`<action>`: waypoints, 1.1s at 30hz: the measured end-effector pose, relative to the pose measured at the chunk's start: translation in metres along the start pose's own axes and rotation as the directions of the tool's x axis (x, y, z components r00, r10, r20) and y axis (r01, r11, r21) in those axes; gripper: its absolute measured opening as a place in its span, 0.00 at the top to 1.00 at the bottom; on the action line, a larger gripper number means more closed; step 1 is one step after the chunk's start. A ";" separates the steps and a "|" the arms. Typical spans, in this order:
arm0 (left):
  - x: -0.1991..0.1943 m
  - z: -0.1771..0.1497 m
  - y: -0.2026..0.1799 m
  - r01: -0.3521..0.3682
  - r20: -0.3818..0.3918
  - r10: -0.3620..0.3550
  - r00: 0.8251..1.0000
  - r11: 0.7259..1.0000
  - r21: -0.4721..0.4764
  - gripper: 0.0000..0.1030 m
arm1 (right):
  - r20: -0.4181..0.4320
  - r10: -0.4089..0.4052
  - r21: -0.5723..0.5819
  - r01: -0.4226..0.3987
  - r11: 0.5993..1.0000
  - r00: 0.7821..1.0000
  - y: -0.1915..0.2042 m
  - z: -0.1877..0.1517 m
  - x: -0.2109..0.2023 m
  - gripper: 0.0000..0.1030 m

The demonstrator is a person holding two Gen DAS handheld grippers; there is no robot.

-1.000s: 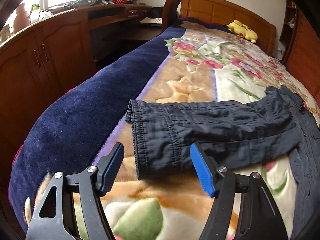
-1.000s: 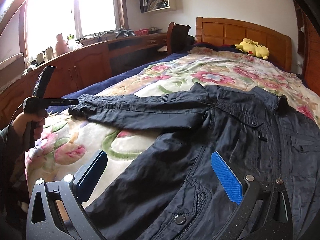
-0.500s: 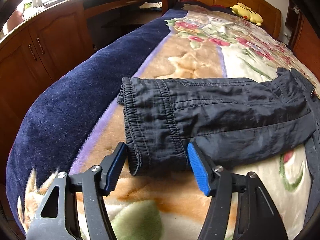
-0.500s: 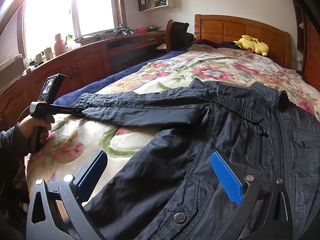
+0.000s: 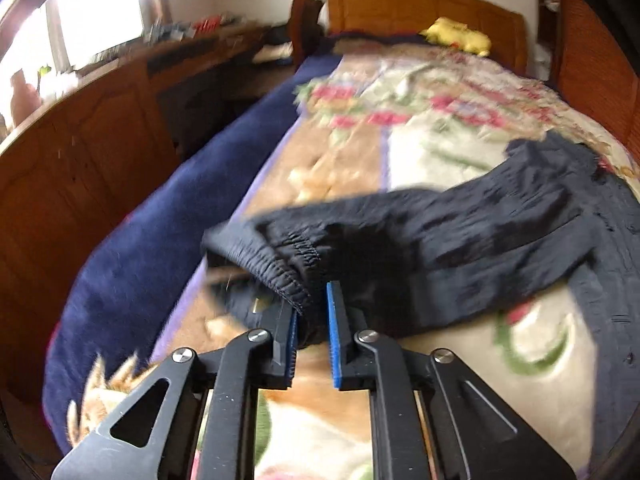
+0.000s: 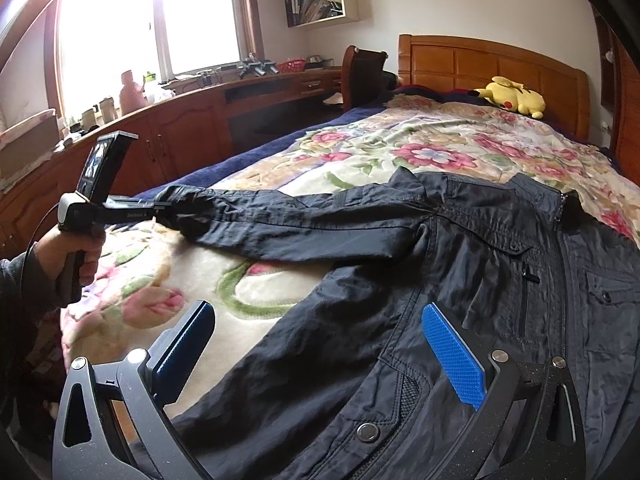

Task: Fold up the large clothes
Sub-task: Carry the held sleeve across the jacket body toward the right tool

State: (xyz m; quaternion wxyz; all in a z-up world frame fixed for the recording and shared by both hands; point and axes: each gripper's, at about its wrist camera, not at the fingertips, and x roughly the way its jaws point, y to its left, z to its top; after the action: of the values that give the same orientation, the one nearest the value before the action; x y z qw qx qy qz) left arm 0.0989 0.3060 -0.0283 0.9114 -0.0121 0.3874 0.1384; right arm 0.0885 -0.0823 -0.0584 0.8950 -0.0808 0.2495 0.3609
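Nearest the right wrist camera, the right gripper [image 6: 320, 354] hangs with its black-and-blue jaws spread wide, gripping nothing; the hem of the dark navy zip-front jacket [image 6: 460, 280] lies between and beneath the pads, though whether they brush the cloth is hard to judge from this angle. In the left wrist view, the left gripper [image 5: 312, 328] has just been closing and now pinches the elasticated cuff [image 5: 294, 270] of the jacket's outstretched sleeve [image 5: 440, 240] between its blue pads, the cuff bunched and raised off the bedding. That view is blurred, so finer detail of the grip is unclear. From the right, a person's hand [image 6: 78, 256] grasps the left gripper's handle by the bed's near corner. The jacket lies spread front-up on the floral plush blanket [image 6: 420, 148], whose far half is bare up to a yellow plush toy [image 6: 512, 96] beside the wooden headboard [image 6: 488, 64]. A dark blue blanket border [image 5: 160, 248] runs along the bed's left edge, facing wooden cabinets [image 6: 180, 140].
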 end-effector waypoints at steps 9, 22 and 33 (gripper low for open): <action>-0.048 0.022 -0.064 0.083 0.114 -0.094 0.989 0.992 0.095 0.95 | 0.043 -0.038 -0.005 0.038 0.999 0.998 -0.018 -0.002 -0.028 0.00; -0.114 0.054 -0.191 0.244 0.225 -0.297 0.928 0.941 0.235 0.95 | 0.092 -0.173 0.139 0.159 0.977 0.981 -0.100 -0.027 -0.089 0.00; -0.156 0.050 -0.321 0.420 0.179 -0.513 0.839 0.822 0.384 0.96 | 0.126 -0.298 0.233 0.264 0.936 0.946 -0.133 -0.045 -0.128 0.00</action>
State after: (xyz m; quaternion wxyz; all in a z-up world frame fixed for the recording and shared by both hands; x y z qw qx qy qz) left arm 0.1151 -0.0336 0.0897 0.9506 0.0643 0.2597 -0.1576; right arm 0.0839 -0.2711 -0.0374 0.9579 0.0100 0.2002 0.2054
